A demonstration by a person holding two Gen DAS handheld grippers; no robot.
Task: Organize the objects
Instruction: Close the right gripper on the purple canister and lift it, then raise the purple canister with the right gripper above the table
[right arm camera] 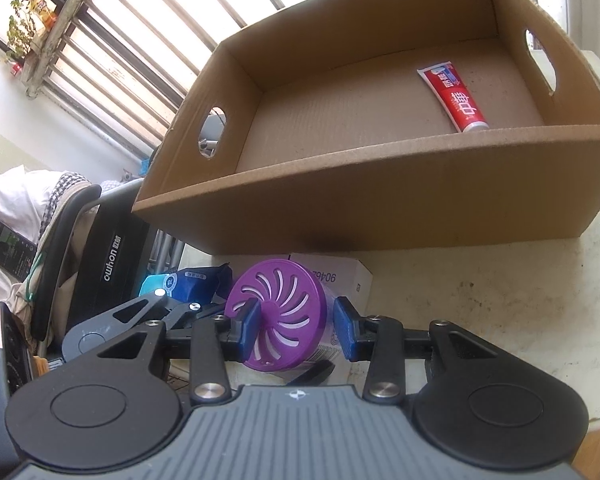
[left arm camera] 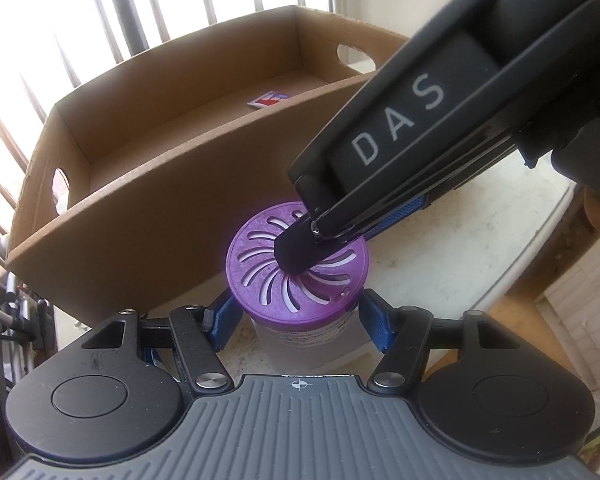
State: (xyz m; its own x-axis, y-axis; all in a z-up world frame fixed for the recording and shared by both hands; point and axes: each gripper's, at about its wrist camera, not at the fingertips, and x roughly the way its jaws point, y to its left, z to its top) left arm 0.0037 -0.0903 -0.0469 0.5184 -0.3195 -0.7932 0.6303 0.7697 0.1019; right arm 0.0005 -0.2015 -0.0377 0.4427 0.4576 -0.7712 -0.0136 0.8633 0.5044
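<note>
A jar point(left arm camera: 300, 304) with a slotted purple lid point(left arm camera: 296, 258) is seen on the white table point(left arm camera: 460, 240), just in front of the cardboard box point(left arm camera: 160, 208). In the left wrist view the left gripper point(left arm camera: 296, 320) is set wide around the jar body below the lid, one blue pad point(left arm camera: 222, 320) on each side; whether the pads touch the jar cannot be told. In the right wrist view the right gripper point(right arm camera: 296, 328) is spread about the lid point(right arm camera: 278, 316), with a blue pad point(right arm camera: 249, 328) at each side of the rim; contact is not clear, and no firm grip is shown. In the left view the right gripper's body crosses above the lid and hides part of it.

A red toothpaste tube point(right arm camera: 452, 96) is seen lying on the box floor, near the right wall with its handle hole. A white carton point(right arm camera: 340, 280) is found between the jar and the box point(right arm camera: 380, 208), and a blue packet point(right arm camera: 196, 284) lies to the left of the jar. A black chair point(right arm camera: 112, 272) is seen beyond the table edge, and window bars point(right arm camera: 140, 64) behind the box.
</note>
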